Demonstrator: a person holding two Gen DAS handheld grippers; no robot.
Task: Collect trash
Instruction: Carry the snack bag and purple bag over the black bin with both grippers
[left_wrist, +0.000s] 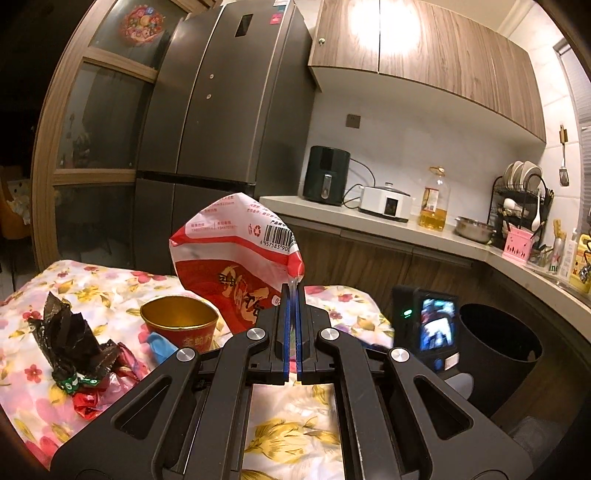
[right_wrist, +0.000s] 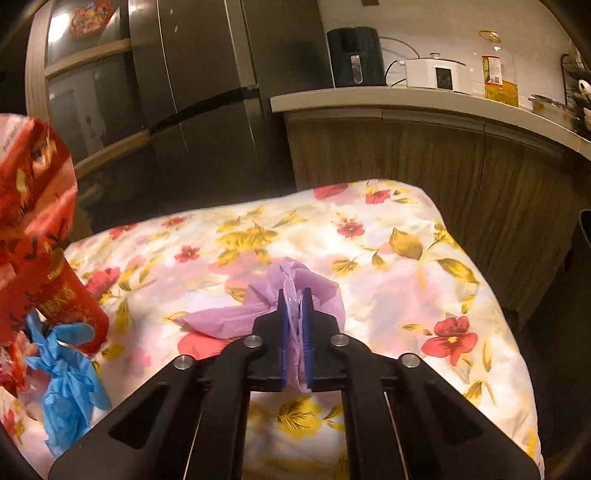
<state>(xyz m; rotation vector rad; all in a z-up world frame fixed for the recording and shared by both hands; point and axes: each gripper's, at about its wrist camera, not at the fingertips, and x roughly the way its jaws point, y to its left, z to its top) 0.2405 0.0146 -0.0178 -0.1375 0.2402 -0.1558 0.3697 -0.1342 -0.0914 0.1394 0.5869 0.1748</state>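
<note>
While much of the trash lies on the flower-patterned surface (right_wrist: 388, 258), the collecting looks only part done, with two pieces lifted and none yet seen in the black bin (left_wrist: 498, 347) at 3 o'clock in the left view. The left hand-held gripper (left_wrist: 293, 291) is closed narrow on a corner of the red and white wrapper (left_wrist: 236, 258), holding it up above the cloth. The right hand-held gripper (right_wrist: 295, 299) is pinched on the purple plastic bag (right_wrist: 229, 317), which hangs just over the cloth or touches it; I cannot tell which. Left to gather, by my judgement: the red paper cup (left_wrist: 181, 325) at 9 o'clock, the blue glove (right_wrist: 66, 369), the black crumpled wrapper (left_wrist: 70, 343) and red foil (left_wrist: 88, 402).
</note>
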